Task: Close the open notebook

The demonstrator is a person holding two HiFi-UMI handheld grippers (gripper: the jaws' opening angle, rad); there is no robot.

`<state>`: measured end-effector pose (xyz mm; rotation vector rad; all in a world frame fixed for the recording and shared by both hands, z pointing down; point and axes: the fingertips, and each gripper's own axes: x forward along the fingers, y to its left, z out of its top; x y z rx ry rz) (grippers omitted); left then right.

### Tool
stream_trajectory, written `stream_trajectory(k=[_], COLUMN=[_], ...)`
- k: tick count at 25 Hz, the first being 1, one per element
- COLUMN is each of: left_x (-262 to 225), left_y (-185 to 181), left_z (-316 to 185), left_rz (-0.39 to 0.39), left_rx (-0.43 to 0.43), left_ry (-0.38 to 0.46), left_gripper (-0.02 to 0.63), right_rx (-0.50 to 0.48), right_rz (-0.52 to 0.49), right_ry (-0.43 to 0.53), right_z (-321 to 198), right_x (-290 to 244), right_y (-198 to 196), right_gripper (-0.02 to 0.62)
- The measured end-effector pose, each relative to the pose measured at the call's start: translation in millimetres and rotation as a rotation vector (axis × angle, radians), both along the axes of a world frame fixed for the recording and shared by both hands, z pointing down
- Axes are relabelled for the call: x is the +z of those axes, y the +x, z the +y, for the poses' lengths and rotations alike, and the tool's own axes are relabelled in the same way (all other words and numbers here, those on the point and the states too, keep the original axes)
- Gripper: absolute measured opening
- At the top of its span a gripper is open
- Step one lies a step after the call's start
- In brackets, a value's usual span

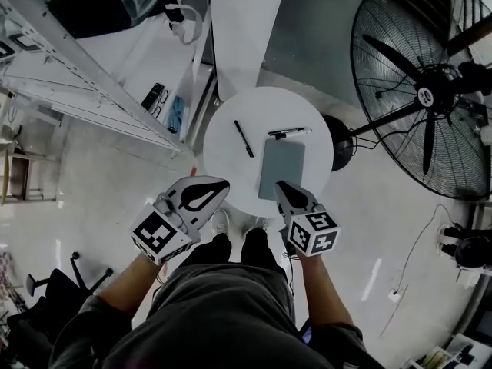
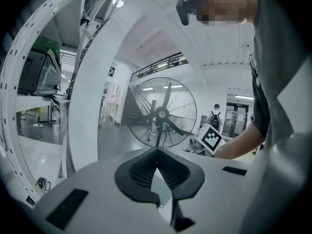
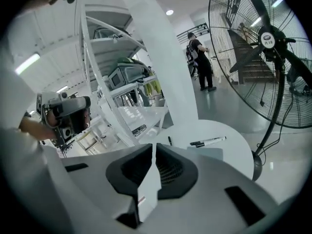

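A grey notebook [image 1: 281, 167] lies shut and flat on the round white table [image 1: 227, 133]; its far edge also shows in the right gripper view [image 3: 210, 153]. A black pen [image 1: 244, 138] lies to its left and a marker [image 1: 290, 133] along its far edge. My left gripper [image 1: 223, 183] hangs above the table's near left rim, jaws together with nothing between them. My right gripper [image 1: 280, 184] hovers over the notebook's near end, shut and holding nothing. Both sit well above the tabletop. In their own views the left gripper [image 2: 157, 149] and right gripper [image 3: 154, 145] have tips that meet.
A large floor fan [image 1: 423, 91] stands right of the table, its base [image 1: 338, 141] close to the rim. White metal shelving [image 1: 92, 75] with glasses and small items fills the left. A white pillar [image 1: 238, 21] rises behind the table. My shoes [image 1: 221, 221] are by the near edge.
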<state>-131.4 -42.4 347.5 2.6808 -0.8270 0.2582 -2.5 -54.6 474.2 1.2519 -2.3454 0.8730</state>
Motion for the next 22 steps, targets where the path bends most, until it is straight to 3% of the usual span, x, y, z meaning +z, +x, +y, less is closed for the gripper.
stream_trajectory(k=[8,12,16,22], left_x=[-21.3,-27.7,-38.7,-54.2], left_y=[3.3,2.9,4.6,6.7], left_z=[-0.9,-4.7,-6.2,-16.3], left_rz=[0.018,0.021,0.043,0.064], left_rx=[0.007,0.021,0.008,0.009], left_ry=[0.036,0.101,0.057,0.131], left_gripper=[0.015,0.015,0.015,0.015], right_rx=[0.024,0.026,0.015,0.002], right_rz=[-0.029,-0.034,-0.030,-0.020], right_ry=[0.085,0.116,0.148,0.201], right_z=[4.8,5.4,4.4,-1.2], right_x=[-38.2,-54.6,-69.7,-94.8], right_y=[6.9,8.3,6.7,7.5], right_gripper=[0.029,0.025,0.023,0.021])
